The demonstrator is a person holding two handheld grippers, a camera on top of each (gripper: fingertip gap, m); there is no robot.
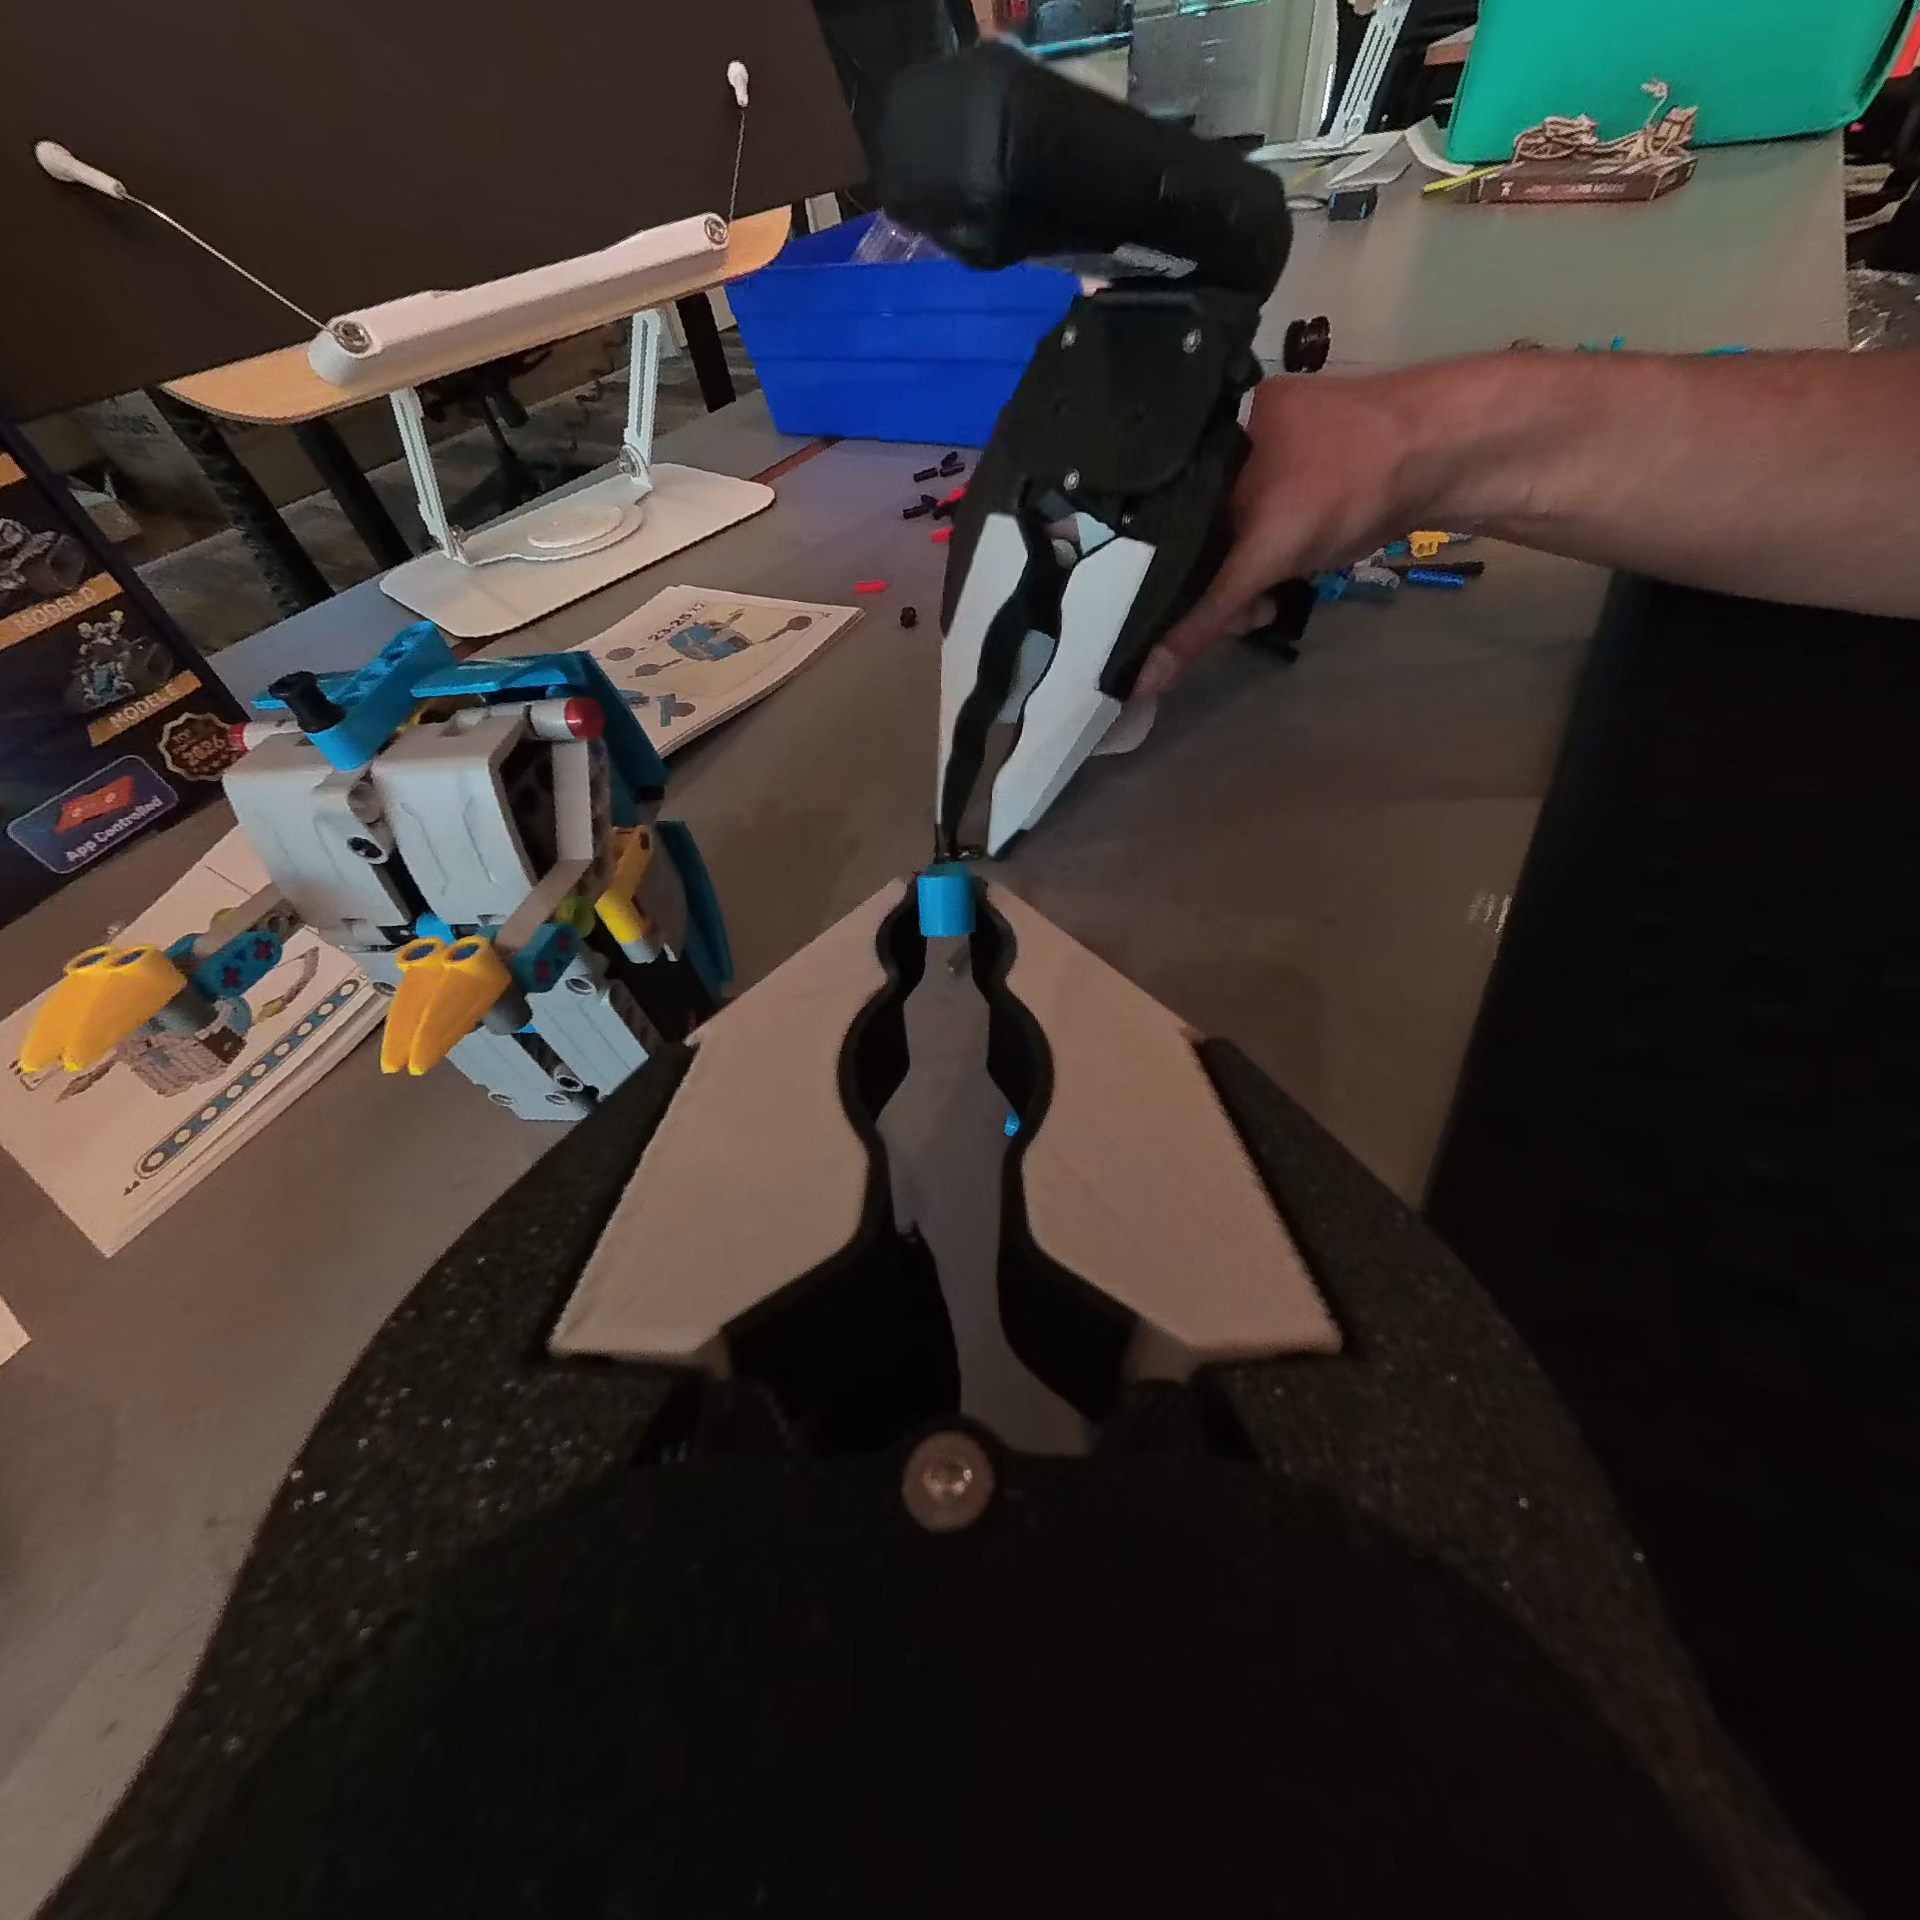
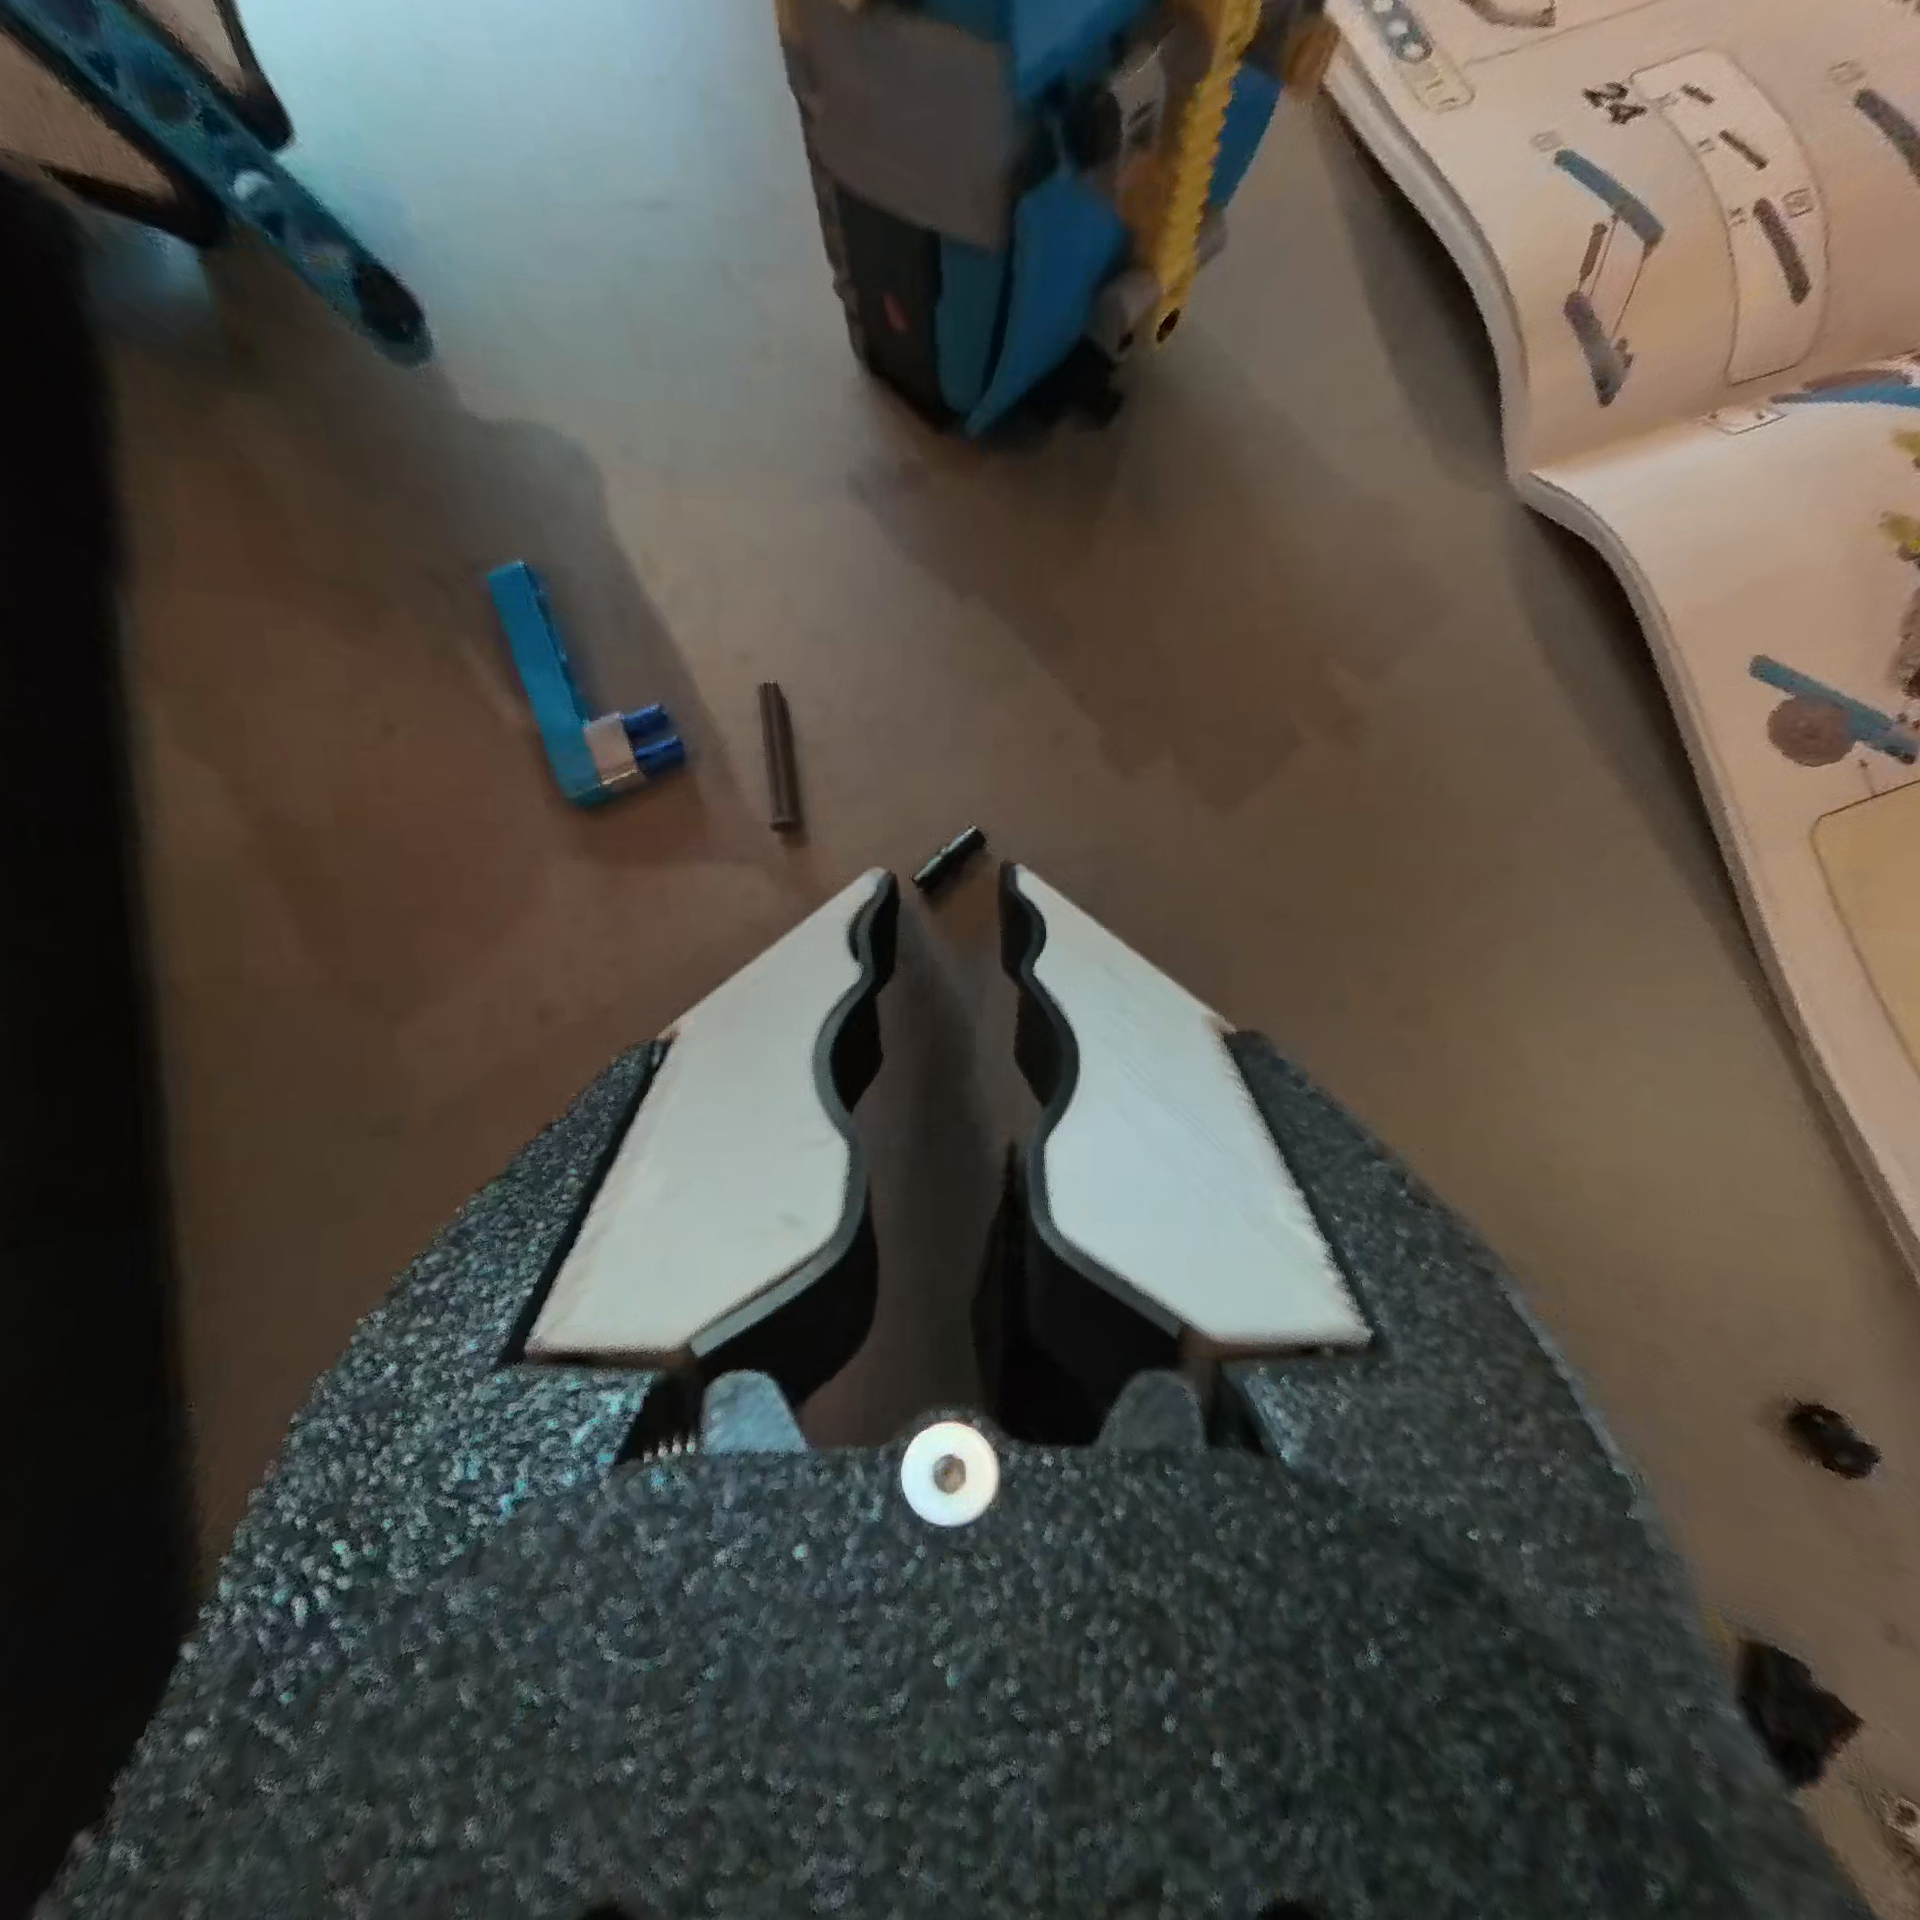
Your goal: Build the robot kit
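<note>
Little blue sleeve (image 1: 943,909) is pinched right at the tips of the left gripper (image 1: 945,894), held up off the grey table (image 1: 1299,935), and its long axis looks like it runs straight away from that gripper toward the far side. The right gripper (image 1: 966,844) comes in from the far right with a person's hand (image 1: 1309,499) on it, tips just beyond the sleeve, nearly touching. In the right wrist view its fingers have a narrow gap, and a short black pin (image 2: 948,854) sits slanted right at that gap; can't tell if it's actually clamped or just lying there. So the left gripper is the one on the sleeve, the right one just beside it. Further left in that view there's a longer black pin (image 2: 779,767) and a blue beam piece (image 2: 551,686) flat on the table. Out to the left of the grippers stands a grey, blue and yellow toy model (image 1: 457,883), with a booklet (image 1: 727,644) behind it, a dark box (image 1: 83,727) at the far left and a blue bin (image 1: 883,353) at the back. The box and the booklet pages carry printing and diagrams.
</note>
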